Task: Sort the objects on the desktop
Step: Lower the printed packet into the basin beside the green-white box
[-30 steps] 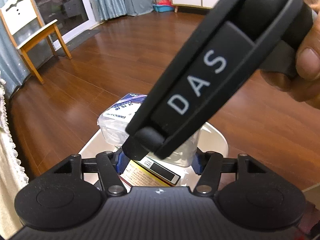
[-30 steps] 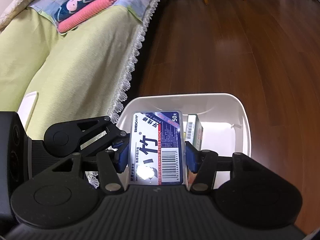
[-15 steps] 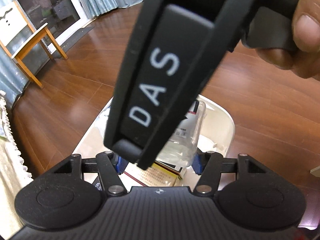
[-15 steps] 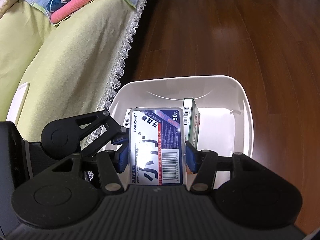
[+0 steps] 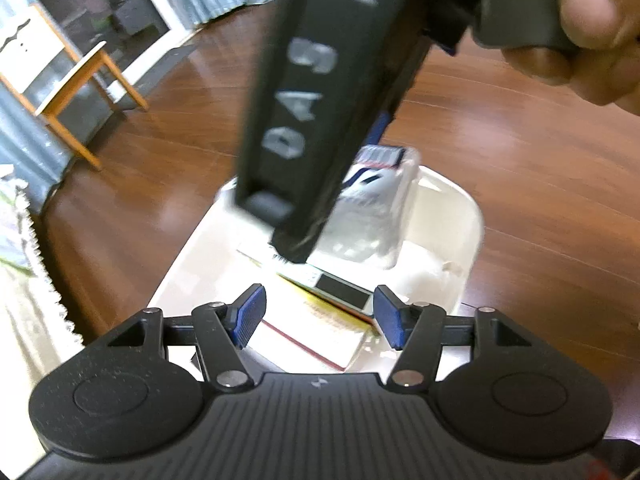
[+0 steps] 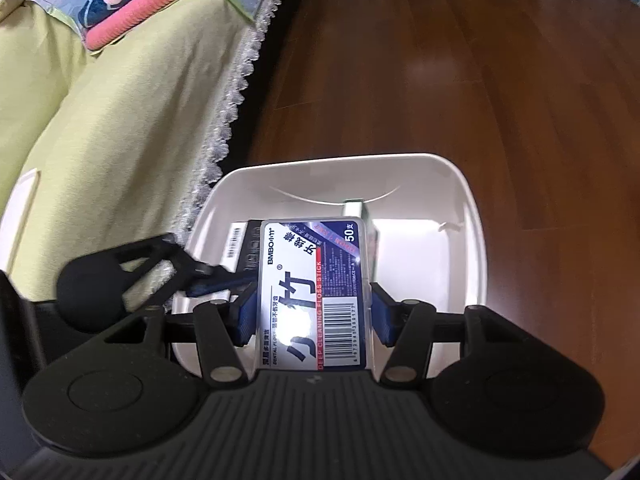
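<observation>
My right gripper (image 6: 314, 308) is shut on a clear dental floss box (image 6: 316, 272) with a blue and white label, held over the near part of a white bin (image 6: 474, 240). Behind the floss box a black box (image 6: 240, 248) and a green box (image 6: 354, 210) lie in the bin. In the left wrist view the right gripper's black body marked DAS (image 5: 304, 120) crosses the frame, a hand (image 5: 592, 28) gripping it, with the floss box (image 5: 376, 204) under it. My left gripper (image 5: 319, 318) stands open above a yellow and white box (image 5: 316, 332) in the bin (image 5: 472, 220).
The bin sits on a brown wooden floor (image 6: 460, 80). A sofa with a yellow-green cover and lace trim (image 6: 100, 120) runs along the left, folded pink and blue cloth (image 6: 132, 4) on it. A wooden chair (image 5: 76, 84) stands by a glass door.
The right gripper has swung steeper and carried the floss box lower and deeper over the bin. The left gripper has drawn back a little and stays open.
</observation>
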A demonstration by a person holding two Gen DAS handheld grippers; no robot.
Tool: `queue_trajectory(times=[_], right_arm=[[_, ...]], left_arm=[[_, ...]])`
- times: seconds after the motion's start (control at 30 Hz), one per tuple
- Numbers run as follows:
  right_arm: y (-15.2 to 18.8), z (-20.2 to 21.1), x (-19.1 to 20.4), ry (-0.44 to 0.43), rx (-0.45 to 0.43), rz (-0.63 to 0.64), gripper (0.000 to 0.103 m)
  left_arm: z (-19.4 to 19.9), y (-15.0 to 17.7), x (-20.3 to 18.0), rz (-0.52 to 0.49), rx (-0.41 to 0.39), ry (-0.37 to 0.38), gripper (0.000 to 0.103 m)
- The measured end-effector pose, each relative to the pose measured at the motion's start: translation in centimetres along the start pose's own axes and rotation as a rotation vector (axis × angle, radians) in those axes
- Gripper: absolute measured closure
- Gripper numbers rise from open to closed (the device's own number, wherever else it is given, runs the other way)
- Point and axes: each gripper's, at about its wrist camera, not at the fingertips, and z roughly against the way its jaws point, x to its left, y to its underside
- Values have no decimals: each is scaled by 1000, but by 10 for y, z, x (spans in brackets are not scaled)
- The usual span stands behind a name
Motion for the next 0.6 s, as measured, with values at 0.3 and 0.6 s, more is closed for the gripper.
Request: queue_trajectory(times=[0.3, 0.6], right_arm=[[0, -15, -15, 103, 10, -6, 51], [9, -41, -20, 151, 51, -6, 51]], left_arm=[[30, 29, -13, -2, 68, -136, 41], [50, 33, -21, 26, 66, -119, 41]])
